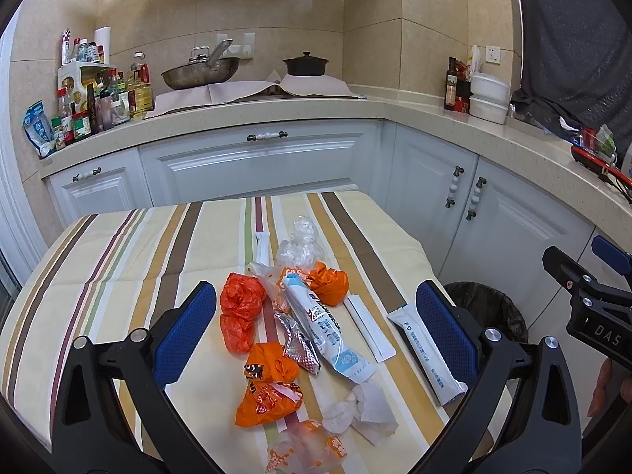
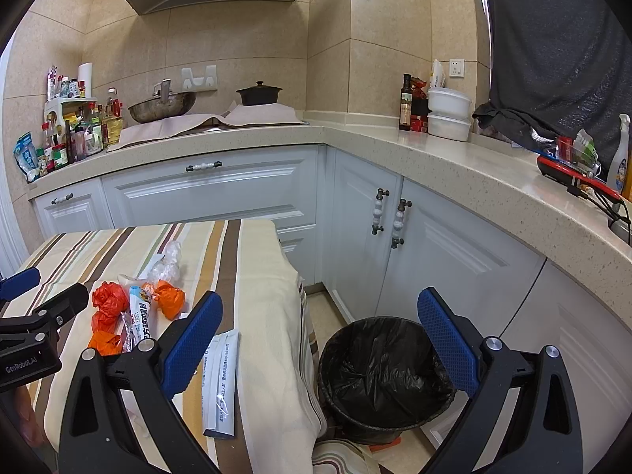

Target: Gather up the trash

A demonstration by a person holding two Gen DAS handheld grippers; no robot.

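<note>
Trash lies in a heap on the striped tablecloth [image 1: 118,260]: crumpled orange bags [image 1: 241,308], a white and blue wrapper [image 1: 328,328], a silver foil piece [image 1: 300,345], a crumpled tissue [image 1: 361,410], clear plastic [image 1: 300,245] and white flat packets [image 1: 428,349]. My left gripper [image 1: 316,331] is open and empty, held above the heap. My right gripper [image 2: 320,339] is open and empty, over the table's right edge and above the bin [image 2: 385,375] with a black liner on the floor. A white packet [image 2: 219,383] lies by its left finger.
White cabinets [image 2: 426,260] and an L-shaped counter [image 2: 454,170] close off the back and right. A wok [image 1: 201,73], a dark pot [image 1: 306,65], bottles [image 1: 98,98] and white containers [image 1: 488,96] stand on the counter. The bin also shows in the left wrist view [image 1: 489,308].
</note>
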